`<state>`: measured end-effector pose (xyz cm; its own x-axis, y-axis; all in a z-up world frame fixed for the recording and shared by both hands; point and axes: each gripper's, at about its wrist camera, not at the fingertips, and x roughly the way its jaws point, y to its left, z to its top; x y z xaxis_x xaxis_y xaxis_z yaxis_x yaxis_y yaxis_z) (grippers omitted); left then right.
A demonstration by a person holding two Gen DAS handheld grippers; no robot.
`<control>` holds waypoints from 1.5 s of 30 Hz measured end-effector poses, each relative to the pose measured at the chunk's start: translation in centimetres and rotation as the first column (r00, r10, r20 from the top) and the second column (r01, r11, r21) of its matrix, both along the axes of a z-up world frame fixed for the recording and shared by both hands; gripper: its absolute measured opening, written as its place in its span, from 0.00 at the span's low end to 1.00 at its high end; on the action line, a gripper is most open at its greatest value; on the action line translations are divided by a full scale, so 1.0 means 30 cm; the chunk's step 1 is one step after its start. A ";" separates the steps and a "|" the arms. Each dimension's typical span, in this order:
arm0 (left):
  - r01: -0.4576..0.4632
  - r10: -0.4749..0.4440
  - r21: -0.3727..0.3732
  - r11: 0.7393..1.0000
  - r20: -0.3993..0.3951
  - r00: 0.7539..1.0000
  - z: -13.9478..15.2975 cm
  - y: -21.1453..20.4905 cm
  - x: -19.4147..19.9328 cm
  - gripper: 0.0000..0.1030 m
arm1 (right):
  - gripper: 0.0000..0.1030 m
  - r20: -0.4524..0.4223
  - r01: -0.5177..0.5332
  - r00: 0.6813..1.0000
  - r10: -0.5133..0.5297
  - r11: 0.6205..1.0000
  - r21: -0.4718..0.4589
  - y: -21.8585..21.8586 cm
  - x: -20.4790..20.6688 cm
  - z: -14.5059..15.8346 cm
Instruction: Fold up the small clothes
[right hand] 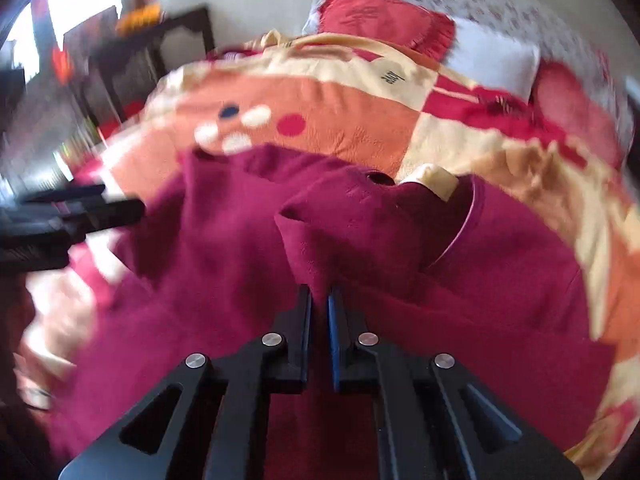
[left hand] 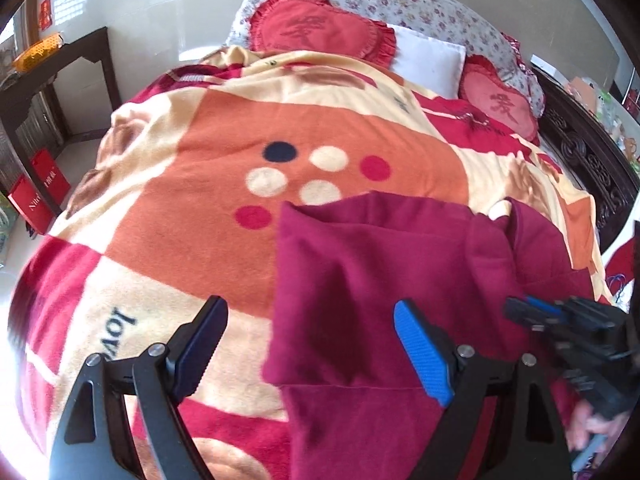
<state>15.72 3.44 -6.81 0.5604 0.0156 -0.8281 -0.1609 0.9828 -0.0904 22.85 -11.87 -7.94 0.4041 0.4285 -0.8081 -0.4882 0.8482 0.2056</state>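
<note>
Fleece covers the bed: a thick blanket of orange, cream and red blocks with coloured dots, running up to two red heart-shaped cushions and a white pillow at a floral headboard end, with a dark wooden side table by the pale wall. On its near right part lies the maroon knit garment, partly folded, its long axis running from the near edge toward the pillows. The left gripper hovers wide open and empty over the garment's left edge, while the right gripper is closed, pinching a raised fold of the maroon cloth.
</note>
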 end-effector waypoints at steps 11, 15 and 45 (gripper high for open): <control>0.016 -0.011 -0.114 0.993 0.044 0.999 0.004 0.025 -0.012 0.86 | 0.14 -0.141 0.161 0.982 -0.128 0.952 0.262 -0.215 0.066 0.040; 0.046 -0.043 -0.119 0.992 0.028 0.999 -0.021 -0.010 0.008 0.86 | 0.15 -0.123 0.198 0.979 -0.165 0.917 0.346 -0.335 -0.026 0.056; 0.128 -0.132 -0.055 0.990 -0.061 0.989 -0.084 -0.083 0.103 0.19 | 0.30 -0.107 0.434 0.898 -0.426 0.899 0.056 -0.670 -0.180 -0.053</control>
